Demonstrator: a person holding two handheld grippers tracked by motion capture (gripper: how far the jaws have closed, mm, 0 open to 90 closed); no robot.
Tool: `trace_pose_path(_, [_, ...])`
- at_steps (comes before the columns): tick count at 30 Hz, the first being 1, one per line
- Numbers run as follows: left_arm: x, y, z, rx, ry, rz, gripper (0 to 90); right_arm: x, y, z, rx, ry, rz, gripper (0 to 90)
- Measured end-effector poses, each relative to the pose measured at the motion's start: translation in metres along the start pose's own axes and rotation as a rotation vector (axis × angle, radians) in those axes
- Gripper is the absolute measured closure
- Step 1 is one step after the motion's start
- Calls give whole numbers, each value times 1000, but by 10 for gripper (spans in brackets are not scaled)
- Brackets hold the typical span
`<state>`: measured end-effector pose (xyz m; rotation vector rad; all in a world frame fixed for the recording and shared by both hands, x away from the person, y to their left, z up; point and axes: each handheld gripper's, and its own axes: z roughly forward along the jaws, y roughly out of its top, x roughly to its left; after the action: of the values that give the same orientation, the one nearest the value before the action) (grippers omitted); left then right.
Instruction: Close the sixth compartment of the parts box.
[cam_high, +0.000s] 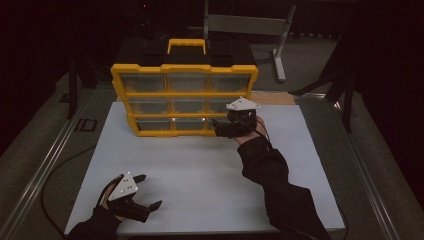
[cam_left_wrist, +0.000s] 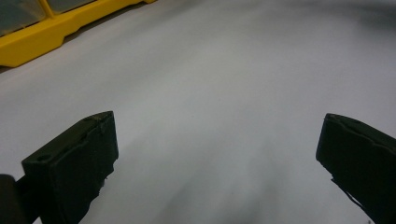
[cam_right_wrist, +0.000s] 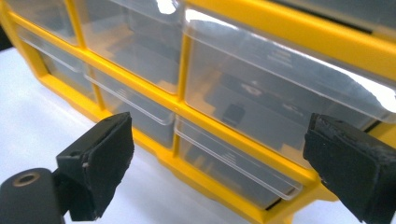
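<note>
Now, right gripper (cam_high: 218, 128) at lower right corner of yellow drawer cabinet (cam_high: 184, 95), jaws spread wide, holding nothing. Seen in right gripper view (cam_right_wrist: 217, 158): pointing at bottom-right drawer (cam_right_wrist: 233, 161), w/ its clear lip between the two jaws but not yet touched, judging by gap on both sides.

Cabinet standing upright at about 12 o'clock on white board (cam_high: 200, 170), yellow carry handle (cam_high: 186, 45) on top, three rows by three clear drawers. Left gripper (cam_high: 150, 192) resting at approx. 7 o'clock of board, well apart from cabinet, also spread wide and empty; in left gripper view (cam_left_wrist: 217, 154) just bare board ahead and a strip of yellow frame at 10 o'clock.

Step in hand, prob.: pulling open bottom-right drawer. To do well: go in level w/ the lip, close jaws on lip itself and not on yellow divider, pull straight out toward 6 o'clock, slowly. Cabinet is tall and may slide or tip forward, so maybe steady frame w/ left gripper first. Careful not to pinch thin plastic too hard.

Contents: drawers all shut. Small dark piece (cam_right_wrist: 232, 113) visible through front of middle-right drawer (cam_right_wrist: 275, 88); cannot tell what it is. Other drawers look empty or too dim and reflective to judge.
</note>
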<state>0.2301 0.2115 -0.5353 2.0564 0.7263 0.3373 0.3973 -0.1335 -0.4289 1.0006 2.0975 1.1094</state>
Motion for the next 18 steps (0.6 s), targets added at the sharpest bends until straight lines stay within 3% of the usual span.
trace_pose_path(11, [0, 0, 0, 1, -1, 0, 0, 0, 0, -11, -36, 68, -11, 89])
trace_pose_path(13, [0, 0, 0, 2, -1, 0, 0, -1, -1, -13, -36, 100, -1, 89])
trace_pose_path(18, [-1, 0, 0, 1, -4, 1, 0, -5, -6, -22, -76, 109, -15, 89])
